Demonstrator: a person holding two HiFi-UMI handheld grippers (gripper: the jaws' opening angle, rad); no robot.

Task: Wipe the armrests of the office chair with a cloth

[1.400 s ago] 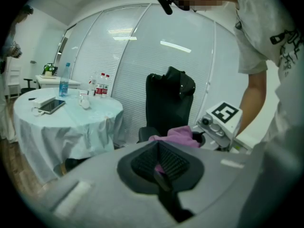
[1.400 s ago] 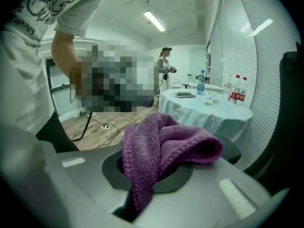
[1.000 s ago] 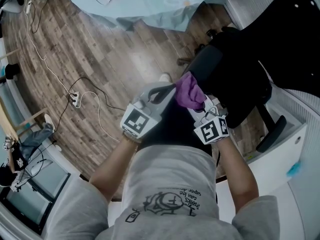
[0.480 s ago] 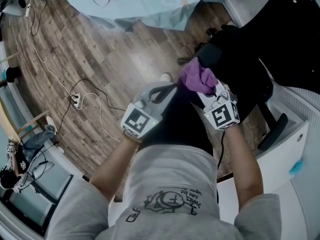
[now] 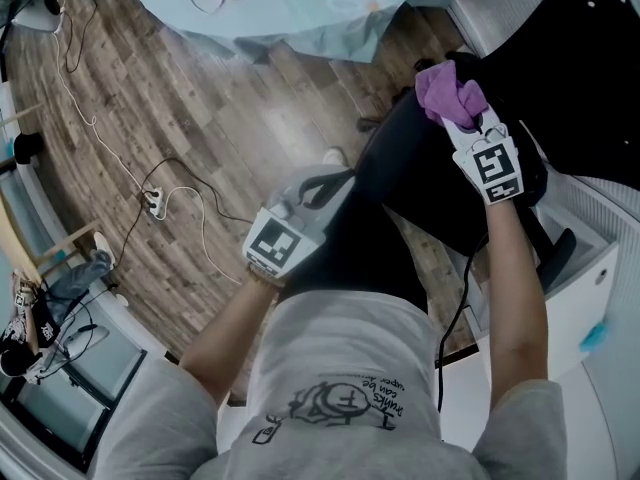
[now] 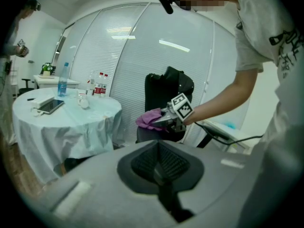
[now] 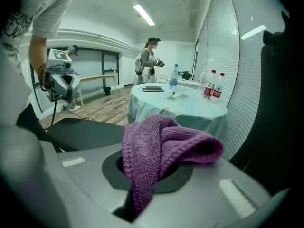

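The black office chair is the biggest thing. It stands directly ahead of the right gripper and further off, ahead and to the right, from the left gripper. Behind the chair there is a wall of white blinds. A round table with a pale blue cover stands on the wooden floor, ahead of both grippers and left of the chair. A person in a grey T-shirt holds one gripper in each hand. The right arm is stretched far forward to the chair, and the left gripper is kept low and nearer to the body.

The right gripper's jaws are clamped on a purple knitted cloth. It bulges up out of them and folds over to the right. In the head view this cloth lies at the front end of the right gripper, over the black padding of the chair. I cannot tell whether it touches an armrest.

The left gripper's jaws are pressed together and nothing is between them.

On the table, beyond the cloth, stand two red-labelled bottles and a blue bottle. A white power strip with its cables lies on the floor to the left of the left gripper.
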